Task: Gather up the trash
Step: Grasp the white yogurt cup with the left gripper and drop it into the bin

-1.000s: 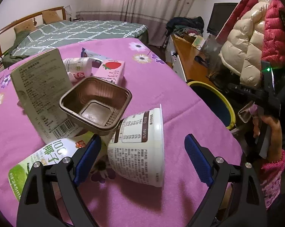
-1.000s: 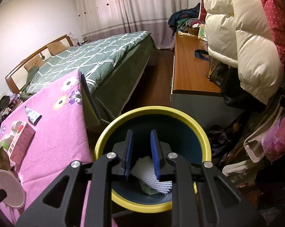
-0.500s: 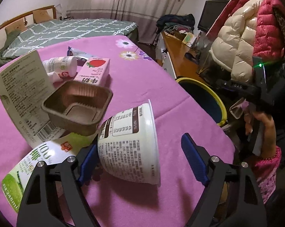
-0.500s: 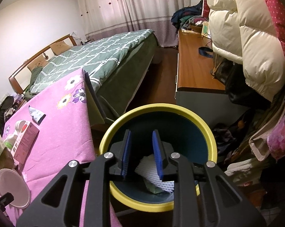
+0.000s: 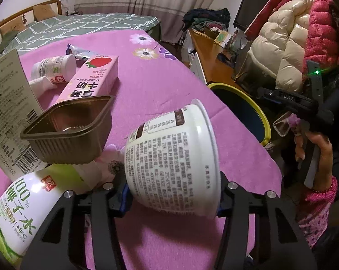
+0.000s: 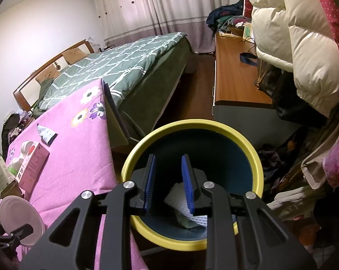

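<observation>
a home bedroom: made bed [image 6: 115, 67], curtains [image 6: 160, 6], hanging puffer jackets [image 6: 304, 45].

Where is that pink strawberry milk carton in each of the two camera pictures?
Left wrist view: pink strawberry milk carton lies upper left, behind the brown tray.
Right wrist view: same carton at the far left edge.
Shared landmark: yellow-rimmed bin.

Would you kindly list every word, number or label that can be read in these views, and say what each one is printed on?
"100%" and "NFC", with large Chinese characters: green-and-white carton.
"DAS": right gripper, on its body.
Large Chinese characters beside a strawberry picture: pink milk carton.
Barcode and fine print: beige carton, too small to read.
Dense Chinese print: white cup in the left gripper, too small to read.
Small white bottle: label too blurred.
</observation>
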Motion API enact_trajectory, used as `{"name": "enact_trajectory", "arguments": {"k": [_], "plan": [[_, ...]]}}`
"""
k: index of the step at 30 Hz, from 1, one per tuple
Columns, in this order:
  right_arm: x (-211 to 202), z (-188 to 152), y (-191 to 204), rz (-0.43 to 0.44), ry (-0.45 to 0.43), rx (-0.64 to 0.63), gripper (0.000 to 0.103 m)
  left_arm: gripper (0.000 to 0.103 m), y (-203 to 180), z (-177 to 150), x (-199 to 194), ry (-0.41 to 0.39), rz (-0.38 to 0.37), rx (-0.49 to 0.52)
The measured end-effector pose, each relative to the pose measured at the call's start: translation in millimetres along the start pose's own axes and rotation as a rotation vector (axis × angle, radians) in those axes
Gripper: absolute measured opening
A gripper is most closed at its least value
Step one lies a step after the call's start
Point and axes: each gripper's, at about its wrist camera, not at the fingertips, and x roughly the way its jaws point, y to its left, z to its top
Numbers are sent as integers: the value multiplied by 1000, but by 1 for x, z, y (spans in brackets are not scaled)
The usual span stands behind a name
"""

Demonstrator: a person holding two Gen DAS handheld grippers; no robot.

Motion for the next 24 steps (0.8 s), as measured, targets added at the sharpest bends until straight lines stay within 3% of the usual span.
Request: {"name": "enact_trajectory", "arguments": {"k": [14,24], "plan": [[-17,1,-8,-26,-49,5,23,52,-36,34,-8,-41,-3,89],[-54,-3,-44,-112,-90,-10,23,52,-111,87,34,-39,-67,212]]}}
